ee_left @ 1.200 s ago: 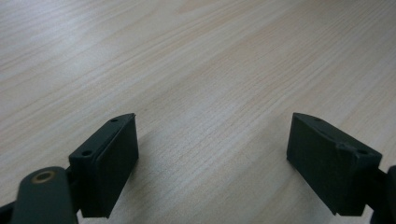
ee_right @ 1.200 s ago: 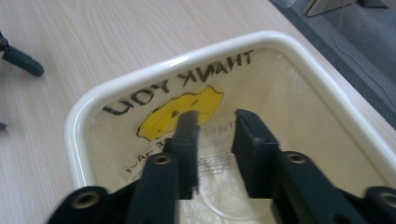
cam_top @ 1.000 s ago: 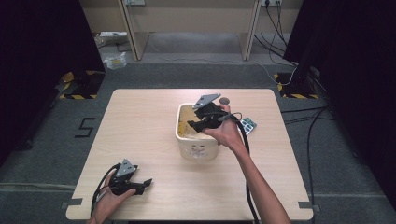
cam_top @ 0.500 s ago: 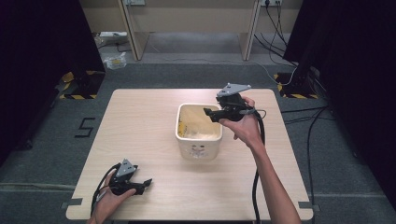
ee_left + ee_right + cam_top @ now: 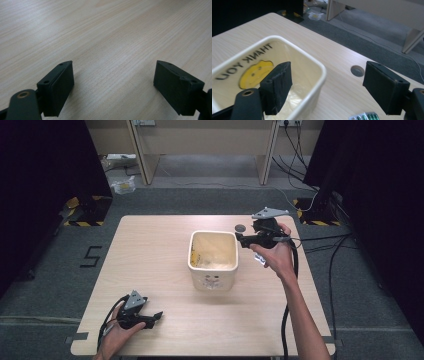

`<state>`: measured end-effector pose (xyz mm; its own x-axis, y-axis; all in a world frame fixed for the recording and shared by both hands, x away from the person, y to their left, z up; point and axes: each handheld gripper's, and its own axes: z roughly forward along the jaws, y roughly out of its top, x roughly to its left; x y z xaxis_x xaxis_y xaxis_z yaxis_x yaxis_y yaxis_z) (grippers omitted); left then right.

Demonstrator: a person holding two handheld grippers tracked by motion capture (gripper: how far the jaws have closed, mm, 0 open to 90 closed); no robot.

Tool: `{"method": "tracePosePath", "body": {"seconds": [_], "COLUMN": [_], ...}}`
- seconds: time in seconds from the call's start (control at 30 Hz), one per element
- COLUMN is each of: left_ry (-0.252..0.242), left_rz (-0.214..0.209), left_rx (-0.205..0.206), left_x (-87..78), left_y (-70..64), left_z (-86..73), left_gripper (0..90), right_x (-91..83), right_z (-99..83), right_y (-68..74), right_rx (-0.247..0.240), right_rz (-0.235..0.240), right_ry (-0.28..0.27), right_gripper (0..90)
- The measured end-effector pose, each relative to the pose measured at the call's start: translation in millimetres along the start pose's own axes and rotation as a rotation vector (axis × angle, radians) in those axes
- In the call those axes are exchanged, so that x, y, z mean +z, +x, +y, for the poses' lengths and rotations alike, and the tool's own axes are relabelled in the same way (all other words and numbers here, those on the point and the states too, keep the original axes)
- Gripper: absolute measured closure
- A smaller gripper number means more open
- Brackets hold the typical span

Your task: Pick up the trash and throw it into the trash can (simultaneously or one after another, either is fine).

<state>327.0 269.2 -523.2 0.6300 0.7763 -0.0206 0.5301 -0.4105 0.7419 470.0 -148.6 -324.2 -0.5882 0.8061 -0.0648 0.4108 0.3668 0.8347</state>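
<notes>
- High view: the right gripper [image 5: 239, 238] is held above the surface [image 5: 150, 250], just off the right rim of the cream bin [image 5: 212, 257], with its jaws released and nothing between them.
- The nearest loose thing to that gripper is a blister pack of pills [image 5: 364, 116], lying on the surface just right of the bin and under the person's right hand [image 5: 277, 257]; in the high view only a sliver shows at [image 5: 259, 260].
- Judged from this, the step in hand is to fetch the pack for the bin. To do it well, the gripper should tip down and come in low and flat, since a thin pack gives the jaws little edge to bite.
- One jaw should slide under a long edge, or the pack should be nudged to lift a side; closing should be gentle so the foil does not buckle or skid away.
- The jaws must stay clear of the bin wall on the way down.
- The left gripper [image 5: 156, 316] rests at the near left of the surface, jaws spread wide over bare wood; it has no part in this step.
- The pack looks flat and silvery with rows of green pills, cut off at the bottom edge of the right gripper view.
- The bin is squarish with rounded corners, lined with a clear bag that shows a yellow smiley [image 5: 257, 72] and "THANK YOU" lettering.
</notes>
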Motion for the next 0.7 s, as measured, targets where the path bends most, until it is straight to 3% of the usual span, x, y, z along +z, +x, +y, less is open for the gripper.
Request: {"method": "tracePosePath", "body": {"seconds": [0.37, 0.7], "left_ry": [-0.001, 0.0], "left_rz": [0.0, 0.0], "left_rx": [-0.001, 0.0], "left_x": [0.1, 0.0], "left_y": [-0.1, 0.0], "left_z": [0.0, 0.0], "left_gripper": [15.6, 15.6], "right_x": [19.4, 53.5], "right_z": [-37.9, -74.9], "right_y": [-41.2, -63.1], "right_rx": [0.104, 0.124], "right_rz": [-0.061, -0.119], "right_ry": [0.056, 0.165], "right_gripper": [22.3, 22.3]}}
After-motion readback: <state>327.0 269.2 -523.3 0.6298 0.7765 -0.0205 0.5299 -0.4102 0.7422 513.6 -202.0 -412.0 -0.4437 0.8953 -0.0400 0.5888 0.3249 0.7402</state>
